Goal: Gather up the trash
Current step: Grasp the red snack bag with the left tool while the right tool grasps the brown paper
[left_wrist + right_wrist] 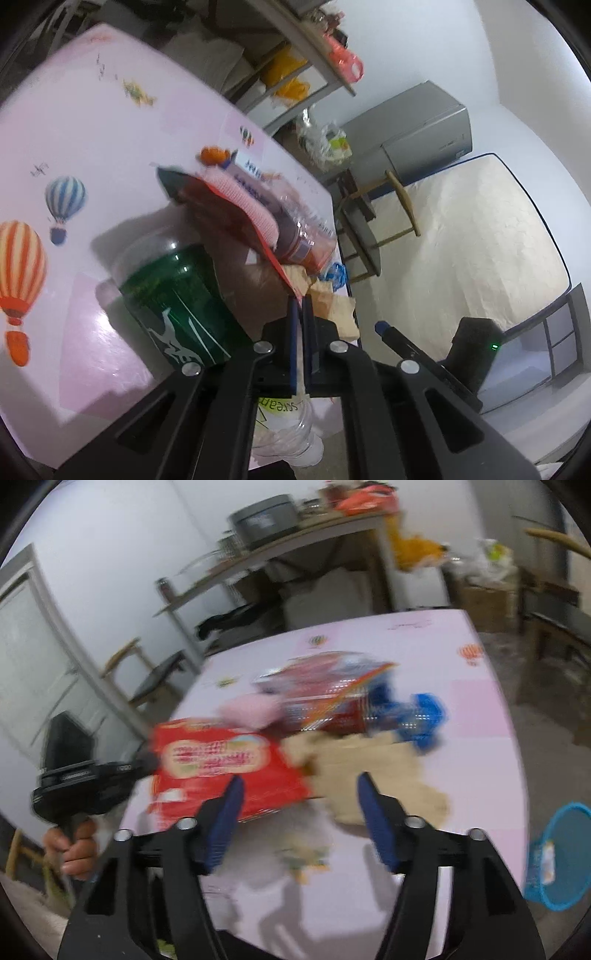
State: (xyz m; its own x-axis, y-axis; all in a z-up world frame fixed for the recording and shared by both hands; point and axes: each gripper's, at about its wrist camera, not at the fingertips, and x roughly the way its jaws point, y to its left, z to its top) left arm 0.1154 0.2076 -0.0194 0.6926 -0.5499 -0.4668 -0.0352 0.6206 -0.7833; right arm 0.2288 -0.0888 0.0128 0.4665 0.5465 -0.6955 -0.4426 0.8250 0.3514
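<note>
Gripping: left gripper (300, 301) clenched on red packet (225, 771) corner (lifted off desk (480, 720))
Right gripper (299, 797): released, near packet

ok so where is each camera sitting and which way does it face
Left wrist: on the left gripper, looking across the pink balloon-print table toward a bed; its blue fingers pinch a red snack packet beside a green plastic cup.
Right wrist: on the right gripper, facing the table's trash pile; jaws apart, with the person's left hand visible.
Shared: table, packet, brown paper, crushed plastic bottle.
</note>
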